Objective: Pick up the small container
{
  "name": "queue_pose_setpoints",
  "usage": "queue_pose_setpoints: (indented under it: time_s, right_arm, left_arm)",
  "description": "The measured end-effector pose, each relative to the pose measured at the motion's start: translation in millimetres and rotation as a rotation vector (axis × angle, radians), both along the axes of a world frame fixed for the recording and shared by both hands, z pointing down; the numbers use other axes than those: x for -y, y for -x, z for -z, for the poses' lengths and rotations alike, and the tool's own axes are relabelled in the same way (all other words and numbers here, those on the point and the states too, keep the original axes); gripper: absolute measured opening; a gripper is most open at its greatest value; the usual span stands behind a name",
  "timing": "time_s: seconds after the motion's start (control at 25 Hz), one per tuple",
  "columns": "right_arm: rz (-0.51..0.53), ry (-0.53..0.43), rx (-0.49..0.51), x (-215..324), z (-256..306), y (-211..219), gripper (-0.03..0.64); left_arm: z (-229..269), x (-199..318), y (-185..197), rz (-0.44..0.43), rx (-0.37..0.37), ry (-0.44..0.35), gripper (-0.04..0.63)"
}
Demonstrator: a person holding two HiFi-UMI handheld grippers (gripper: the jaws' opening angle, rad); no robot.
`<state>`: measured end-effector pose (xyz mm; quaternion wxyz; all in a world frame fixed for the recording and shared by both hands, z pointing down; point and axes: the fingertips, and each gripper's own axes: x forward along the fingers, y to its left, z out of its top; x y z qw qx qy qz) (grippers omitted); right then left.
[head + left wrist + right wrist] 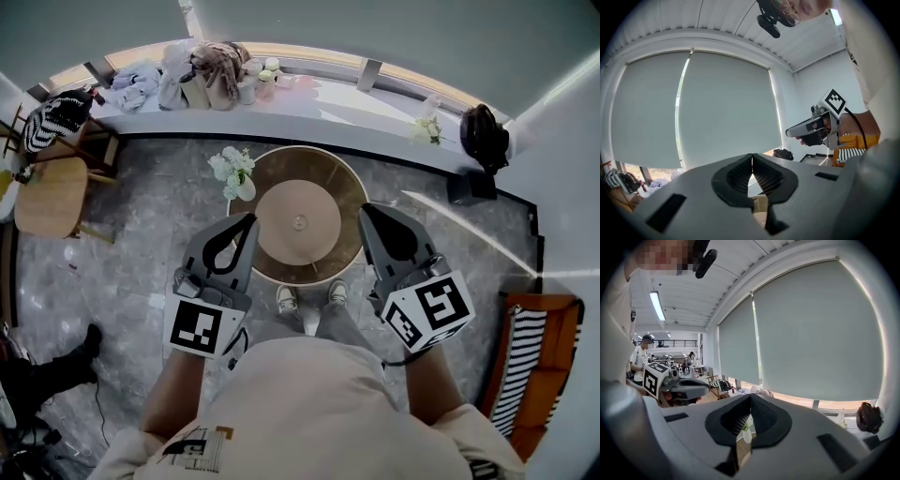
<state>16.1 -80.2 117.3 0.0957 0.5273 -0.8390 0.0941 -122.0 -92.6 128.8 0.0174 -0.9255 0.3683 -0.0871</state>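
Note:
The small container [299, 222] looks like a tiny clear cup and stands at the centre of the round wooden table [343, 187]. My left gripper [251, 218] is shut and empty, its tip over the table's left edge. The right gripper [366, 212] is also shut and empty, over the right edge. Both are held up off the table, apart from the container. In the left gripper view the jaws [752, 157] meet with nothing between them, and the right gripper [788, 132] shows beyond. In the right gripper view the closed jaws [750, 397] point at the window, with the left gripper [708, 386] at the left.
A white vase of pale flowers [234, 174] stands on the table's back left. A window ledge [356, 108] holds clothes, cups and a black bag [484, 137]. A wooden side table [49, 197] is at the left and a striped chair [532, 361] at the right.

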Motion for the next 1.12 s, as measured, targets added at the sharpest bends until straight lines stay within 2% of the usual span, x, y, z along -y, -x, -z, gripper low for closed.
queue_pose_setpoints:
  time_s: [0.16,0.36,0.6,0.72,0.96,1.12]
  right_arm:
    - [0.031,0.015,0.006,8,-11,-4,0.006]
    - [0.079,0.034,0.012,14,-22,-10,0.006]
    - [0.112,0.059,0.014,30,-42,-24,0.006]
    - [0.139,0.054,0.046,43,-50,-28,0.006]
    - [0.167,0.083,0.056,67,-85,-35,0.006]
    - [0.186,0.121,0.040,83,-112,-32,0.006]
  left_arm:
    - [-4,5,-7,0.017,0.020,-0.003,0.009]
    - [-9,7,-14,0.059,-0.019,0.025,0.009]
    - [-22,21,-32,0.076,0.032,-0.012,0.011]
    - [-37,31,-45,0.058,0.075,-0.011,0.054]
    - [-72,56,-64,0.020,0.061,0.015,0.117]
    - [-103,70,-76,-0.056,0.132,-0.019,0.166]
